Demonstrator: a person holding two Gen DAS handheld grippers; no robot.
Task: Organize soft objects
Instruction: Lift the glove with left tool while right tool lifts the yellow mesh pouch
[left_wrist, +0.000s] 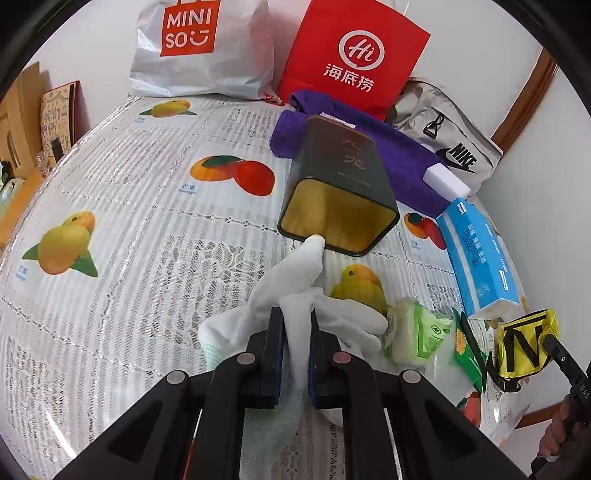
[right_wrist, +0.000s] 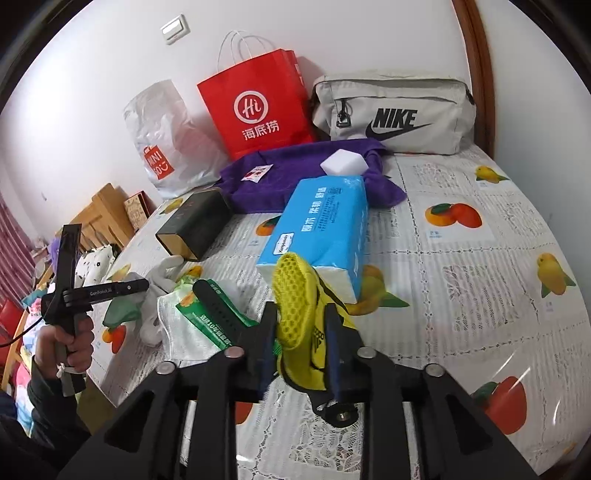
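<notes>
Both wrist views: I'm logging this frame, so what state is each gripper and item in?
left gripper: shut on white glove
right gripper: shut on yellow mesh item
dark tin: on its side, open, mouth toward camera
blue tissue pack: lying flat
purple towel: spread out, rumpled
white sponge: resting on towel

Home room, round table (left_wrist: 122, 192) under fruit-print plastic cloth against white wall, shopping bags (right_wrist: 258, 107) and Nike pouch (right_wrist: 395, 110) at far edge, light switch (right_wrist: 175, 28), wooden door frame (right_wrist: 480, 66)
</notes>
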